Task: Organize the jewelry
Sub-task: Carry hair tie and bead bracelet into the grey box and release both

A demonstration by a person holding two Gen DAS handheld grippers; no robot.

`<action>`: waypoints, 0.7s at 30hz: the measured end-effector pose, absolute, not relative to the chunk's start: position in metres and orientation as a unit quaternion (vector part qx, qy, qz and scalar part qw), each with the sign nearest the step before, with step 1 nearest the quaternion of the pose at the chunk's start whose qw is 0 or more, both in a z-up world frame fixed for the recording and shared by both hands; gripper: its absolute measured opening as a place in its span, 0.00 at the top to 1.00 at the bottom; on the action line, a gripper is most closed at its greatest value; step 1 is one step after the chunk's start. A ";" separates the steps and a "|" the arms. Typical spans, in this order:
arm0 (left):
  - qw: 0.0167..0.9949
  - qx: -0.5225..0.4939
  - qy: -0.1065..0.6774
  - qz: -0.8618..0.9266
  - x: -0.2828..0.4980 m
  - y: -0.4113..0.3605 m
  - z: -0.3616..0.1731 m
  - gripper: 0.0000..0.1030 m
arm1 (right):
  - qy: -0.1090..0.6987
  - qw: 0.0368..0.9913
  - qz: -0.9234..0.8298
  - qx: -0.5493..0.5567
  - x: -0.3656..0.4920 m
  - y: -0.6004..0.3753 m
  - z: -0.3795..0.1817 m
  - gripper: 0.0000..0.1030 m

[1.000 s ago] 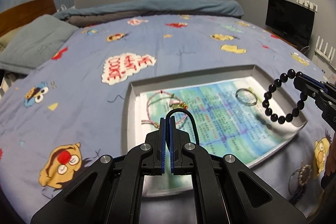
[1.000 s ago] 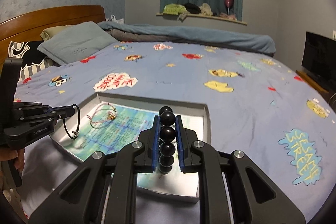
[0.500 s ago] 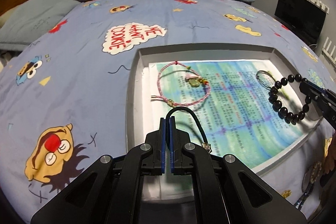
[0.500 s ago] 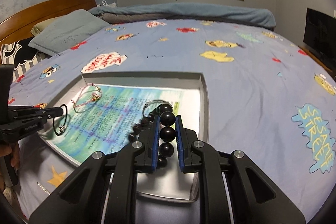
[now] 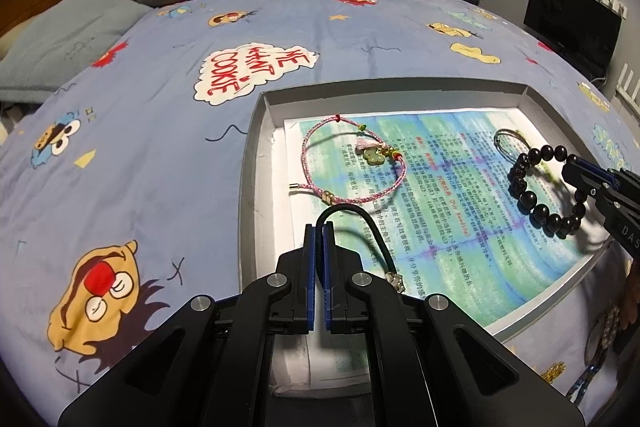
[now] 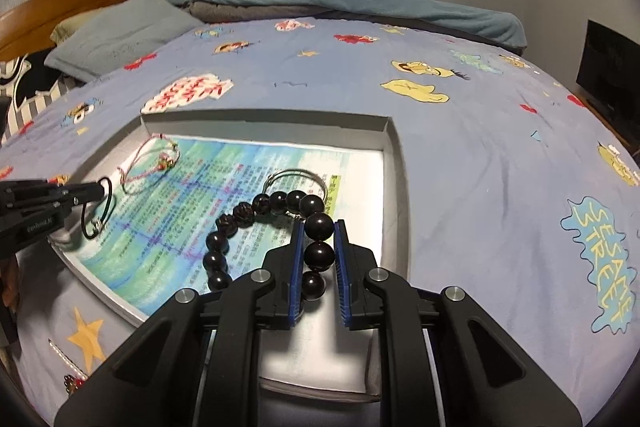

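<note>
Here the shallow grey tray [image 5: 256,131] on the cartoon-print bedspread [image 5: 132,155] is the landmark, and everything that matters sits in or over it. Over its left end the left gripper [image 5: 319,227] has its jaws pressed nearly together on a thin black cord bracelet [image 5: 372,231], which arches out of the fingertips and droops toward the printed paper sheet [image 5: 452,227] lining the tray, its small metal clasp hanging lowest. Just beyond it, in the tray's left half, a pink braided bracelet [image 5: 352,163] with a green charm lies flat. Toward the tray's right end a thin metal bangle [image 6: 298,179] rests on the paper. Over that same end the right gripper [image 6: 318,227] is clamped on a bracelet of dark round beads [image 6: 244,215], two or three beads between the blue pads, the rest of the loop curving away to the left and sagging down to the paper (whether it already touches I cannot tell for sure). Both held pieces hang directly below their fingertips, over bare paper, so the coming move looks like a short descent and release; each hand is nearer its own end of the tray. The beads are glossy and rigid-looking, likely to roll a little; the cord is limp.
</note>
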State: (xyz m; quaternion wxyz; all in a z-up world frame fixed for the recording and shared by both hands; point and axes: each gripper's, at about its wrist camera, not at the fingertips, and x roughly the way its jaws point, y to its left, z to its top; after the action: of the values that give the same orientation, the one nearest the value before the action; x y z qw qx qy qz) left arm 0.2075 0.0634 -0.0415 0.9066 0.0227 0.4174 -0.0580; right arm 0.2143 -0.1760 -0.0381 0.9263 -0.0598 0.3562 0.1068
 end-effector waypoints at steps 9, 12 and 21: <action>0.906 0.031 0.418 -0.054 0.207 0.061 -0.043 0.96 | 0.382 0.913 0.113 -0.084 0.213 -0.168 -0.041 0.86; 0.906 0.033 0.418 -0.054 0.207 0.061 -0.043 0.96 | 0.381 0.914 0.113 -0.083 0.212 -0.168 -0.041 0.84; 0.906 0.034 0.417 -0.060 0.204 0.059 -0.041 0.88 | 0.366 0.920 0.119 -0.076 0.209 -0.170 -0.037 0.71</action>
State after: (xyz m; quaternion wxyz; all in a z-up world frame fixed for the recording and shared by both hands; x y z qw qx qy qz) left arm 0.2045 0.0590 -0.0408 0.9064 0.0336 0.4168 -0.0603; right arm 0.2092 -0.1701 -0.0366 0.9200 -0.0758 0.3656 0.1191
